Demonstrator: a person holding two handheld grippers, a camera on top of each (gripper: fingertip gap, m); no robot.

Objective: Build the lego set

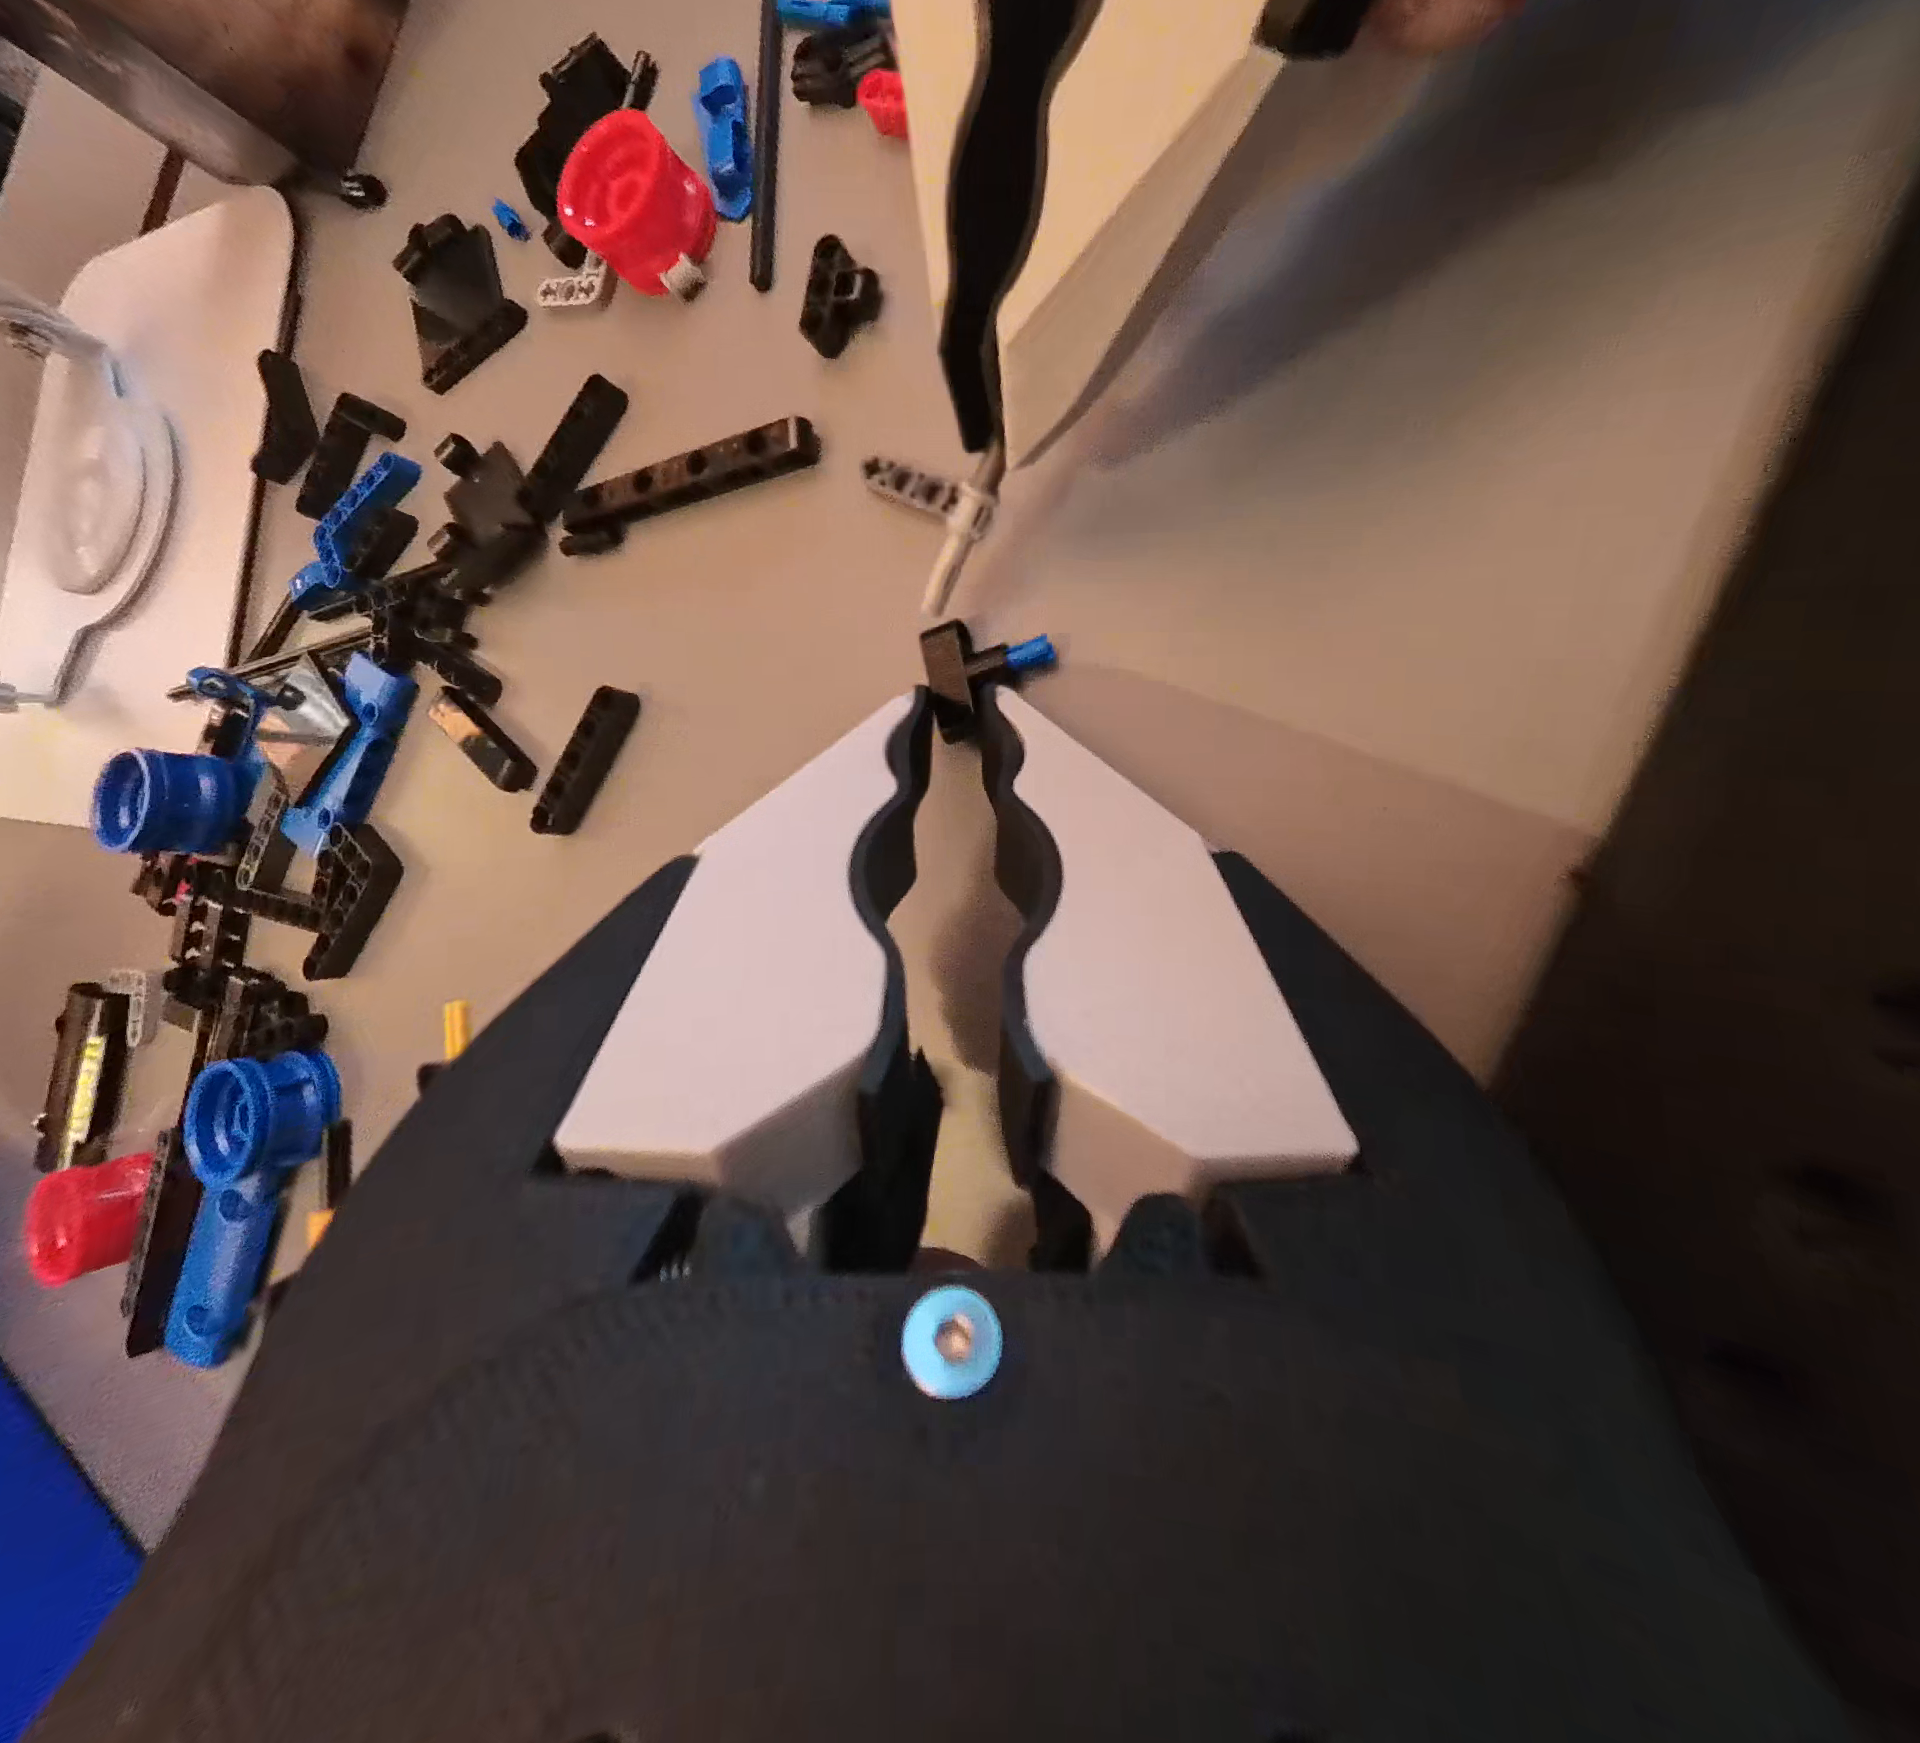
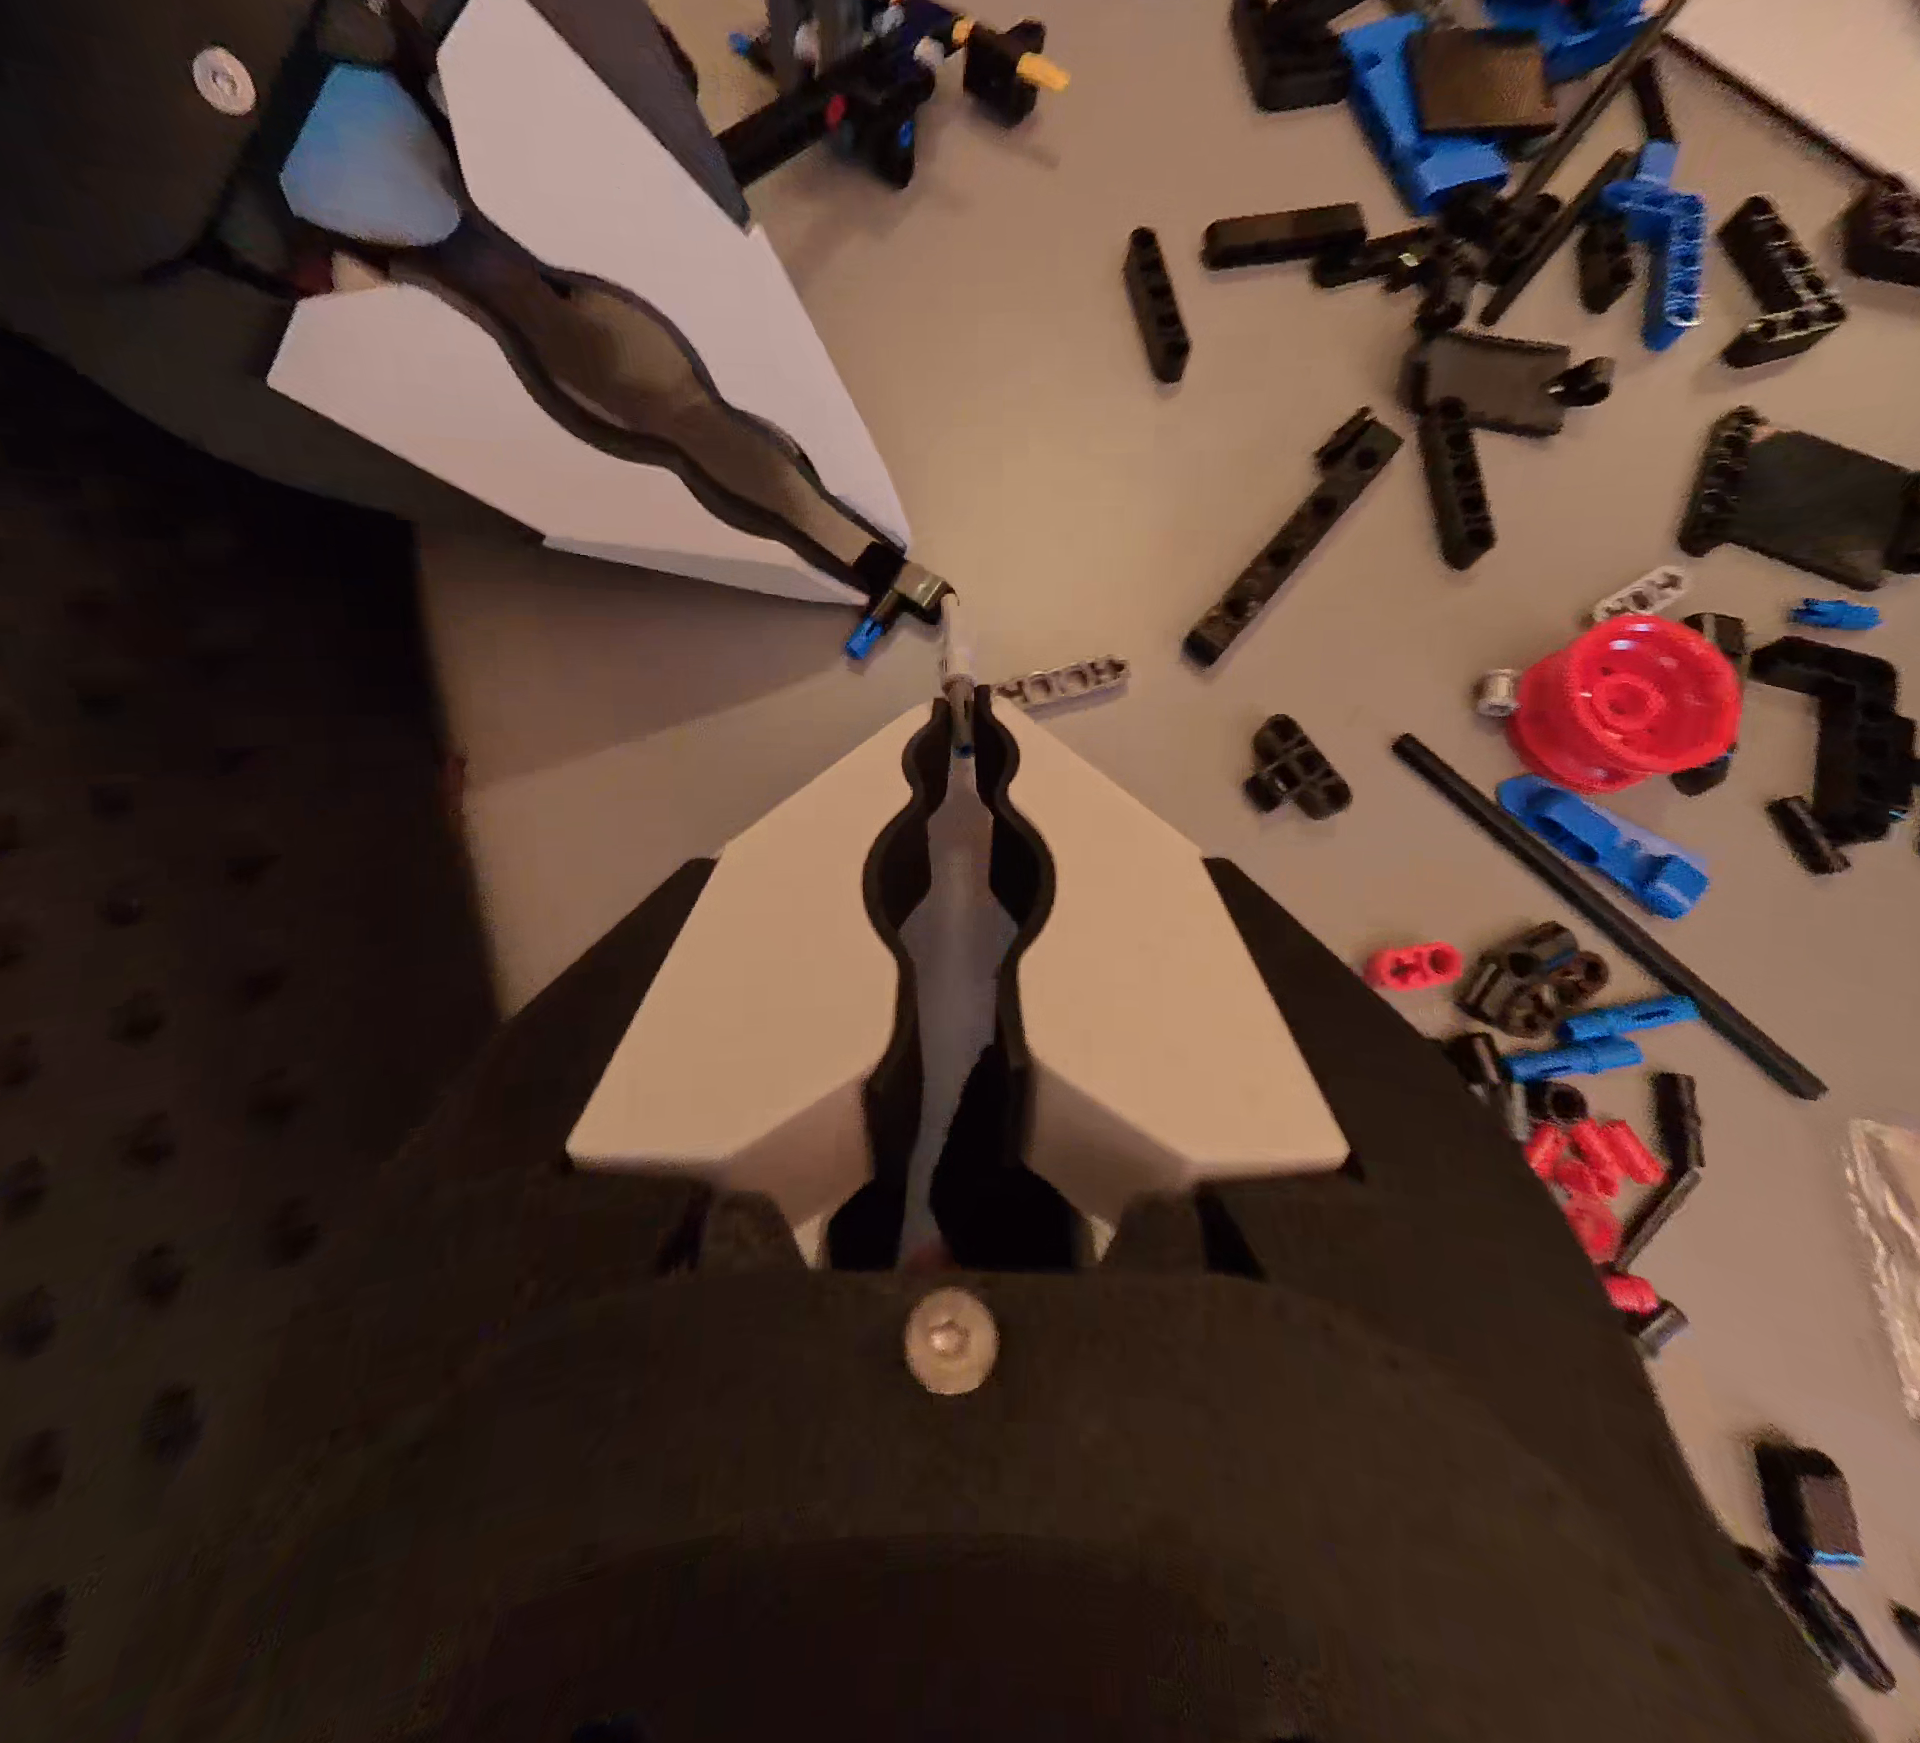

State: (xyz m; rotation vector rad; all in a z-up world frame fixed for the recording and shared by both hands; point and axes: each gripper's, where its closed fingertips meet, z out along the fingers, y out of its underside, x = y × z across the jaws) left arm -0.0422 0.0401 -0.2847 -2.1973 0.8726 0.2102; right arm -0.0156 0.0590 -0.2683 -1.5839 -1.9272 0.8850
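My left gripper (image 1: 954, 706) is shut on a small black connector piece (image 1: 951, 665) with a blue pin (image 1: 1029, 652) sticking out of its side. My right gripper (image 2: 961, 722) is shut on a thin light-grey axle pin (image 2: 956, 659), whose free end points at the black piece (image 2: 914, 597). Both are held above the table, tips almost touching. In the left wrist view the right gripper (image 1: 982, 446) comes in from above with the grey pin (image 1: 956, 540). In the right wrist view the left gripper (image 2: 883, 576) comes in from the upper left.
Loose black, blue and red Lego Technic parts are scattered over the grey table (image 1: 727, 613): a red wheel hub (image 1: 629, 202), blue hubs (image 1: 156, 800), black beams (image 1: 691, 483), a long black axle (image 2: 1600, 914). A partly built assembly (image 2: 842, 31) stands at the far side. A clear bowl (image 1: 83, 467) sits left. The left gripper's tips are roughly 4 centimeters from the right gripper's.
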